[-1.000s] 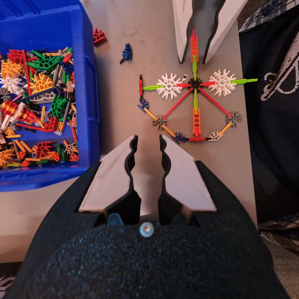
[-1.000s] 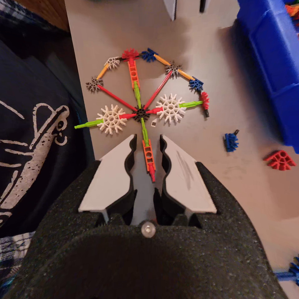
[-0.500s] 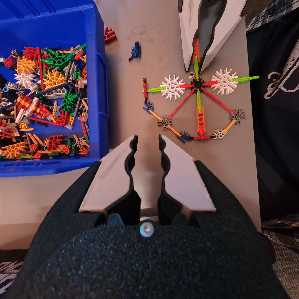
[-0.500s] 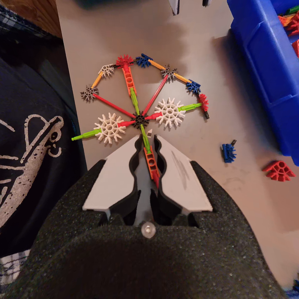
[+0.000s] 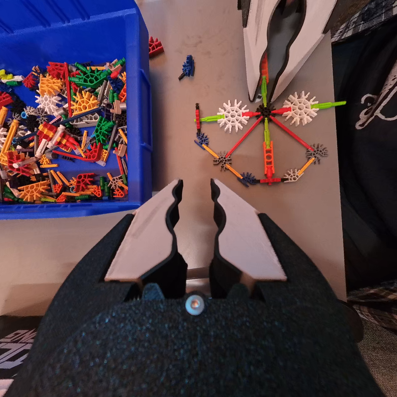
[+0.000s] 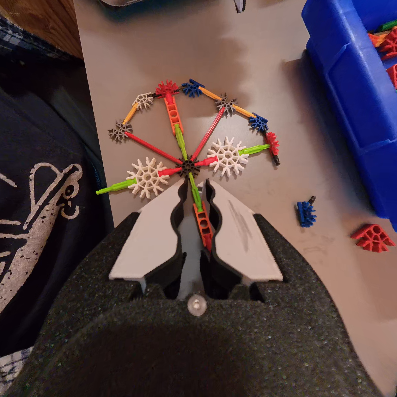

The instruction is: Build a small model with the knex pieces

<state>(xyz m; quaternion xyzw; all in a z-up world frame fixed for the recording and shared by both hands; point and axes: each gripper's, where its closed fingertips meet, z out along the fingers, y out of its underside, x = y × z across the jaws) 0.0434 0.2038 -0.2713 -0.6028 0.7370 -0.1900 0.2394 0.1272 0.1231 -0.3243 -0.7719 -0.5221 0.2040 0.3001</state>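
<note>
A flat toy wheel of rods and connectors lies on the grey table, with a black hub (image 5: pixel 265 111) (image 6: pixel 188 165), two white snowflake connectors and a partial rim. My right gripper (image 6: pixel 194 182) straddles the wheel's green-and-orange spoke (image 6: pixel 204 223). Its jaws are narrowed but open; the right finger touches the orange piece and a gap shows on the left. It also shows in the left wrist view (image 5: pixel 262 100), tips by the hub. My left gripper (image 5: pixel 196 184) is open and empty over bare table, just short of the rim.
A blue bin (image 5: pixel 137 129) (image 6: pixel 348 86) full of mixed toy parts stands beside the wheel. A loose blue connector (image 5: pixel 188 66) (image 6: pixel 306 213) and a red one (image 5: pixel 155 45) (image 6: pixel 373 237) lie near it. A person in a dark shirt (image 6: pixel 43 171) is at the table edge. Across from one pair of fingers to the other is roughly 12 cm. The right tips stand about 9 cm off the loose blue connector (image 6: pixel 306 213). Look for it in the left wrist view (image 5: pixel 190 63) too.
My right gripper moved forward along the spoke until its tips reached the hub, and its jaws narrowed around it. My left gripper drew back a little, still open.
</note>
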